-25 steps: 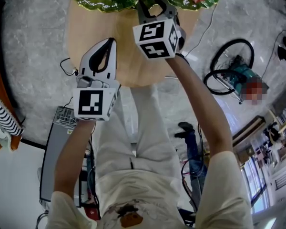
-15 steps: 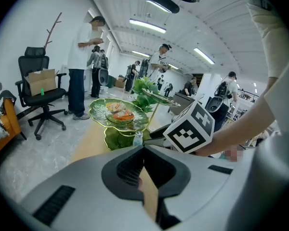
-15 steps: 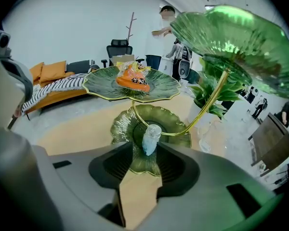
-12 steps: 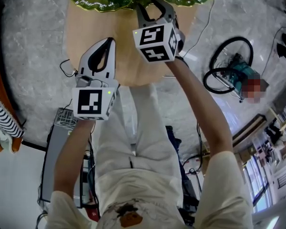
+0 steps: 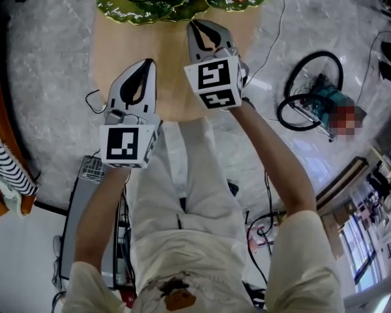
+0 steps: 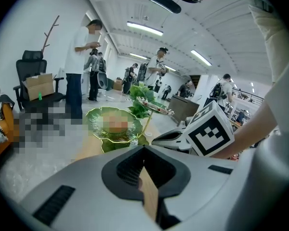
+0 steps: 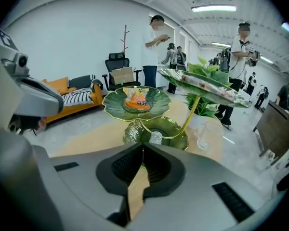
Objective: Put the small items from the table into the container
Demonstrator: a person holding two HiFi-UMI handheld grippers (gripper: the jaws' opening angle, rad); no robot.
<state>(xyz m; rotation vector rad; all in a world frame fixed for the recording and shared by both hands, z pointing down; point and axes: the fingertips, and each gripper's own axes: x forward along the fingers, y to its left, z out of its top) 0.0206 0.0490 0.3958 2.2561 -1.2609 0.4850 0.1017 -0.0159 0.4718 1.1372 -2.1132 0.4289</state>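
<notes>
- The left gripper (image 6: pixel 144 148) hovered above the wooden table (image 5: pixel 173 70), its jaws pressed together and empty.
- The right gripper (image 7: pixel 143 149) had its jaws closing, the tips already touching with nothing between them.
- An orange snack packet (image 7: pixel 136 101) lay in the green leaf-shaped dish (image 7: pixel 113 110) beyond both grippers.

No lettering can be read; print on the orange packet (image 7: pixel 136 101) is too blurred.

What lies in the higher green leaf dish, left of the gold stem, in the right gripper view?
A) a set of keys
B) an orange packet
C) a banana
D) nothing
B: an orange packet sits in the middle of that green leaf dish.
</notes>
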